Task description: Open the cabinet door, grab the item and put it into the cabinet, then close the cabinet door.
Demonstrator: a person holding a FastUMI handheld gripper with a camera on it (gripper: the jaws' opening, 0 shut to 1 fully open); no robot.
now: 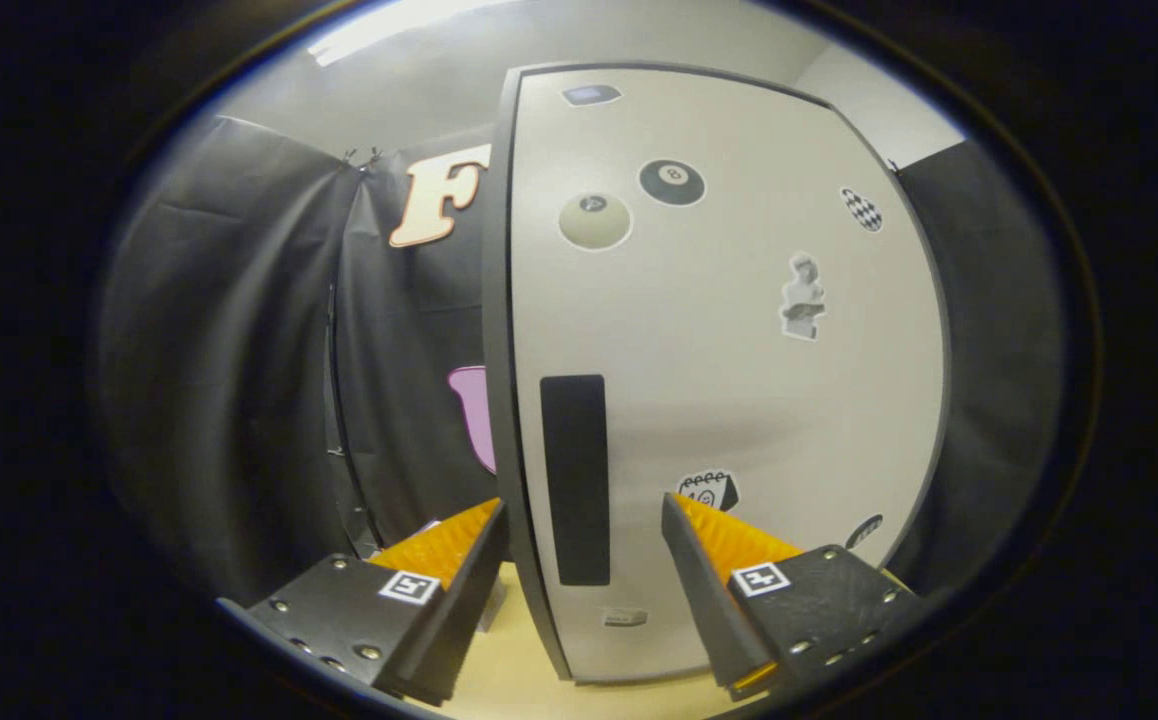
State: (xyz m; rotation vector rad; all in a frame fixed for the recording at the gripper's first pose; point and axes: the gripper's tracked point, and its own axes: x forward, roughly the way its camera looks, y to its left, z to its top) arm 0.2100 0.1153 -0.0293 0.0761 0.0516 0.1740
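Two fingers [459, 565] of the gripper [584, 520] are seen nearest, each with an orange ribbed inner pad and a black outer block carrying one square marker. The fingers are held wide apart and nothing is clamped between them. Whether either tip touches the door cannot be told.

Beneath them a pale wooden surface [504, 675] is visible, on which the cabinet stands.

Just ahead, the cabinet door [729, 400] is presented as one light grey panel with a dark frame. Its left edge falls between the two fingers, the left finger lying outside that edge and the right finger in front of the panel. One black vertical handle strip [574, 480] is set near that edge, directly between the fingertips. The door appears closed or nearly so; the interior is not shown.

Eight stickers [672, 182] are counted on the panel: two billiard balls, one bust, one chequered oval, one notepad, one dark patch at the top, one partly hidden at the lower right and one small grey one near the bottom.

Beyond the door, black cloth [239, 350] is hung on both sides
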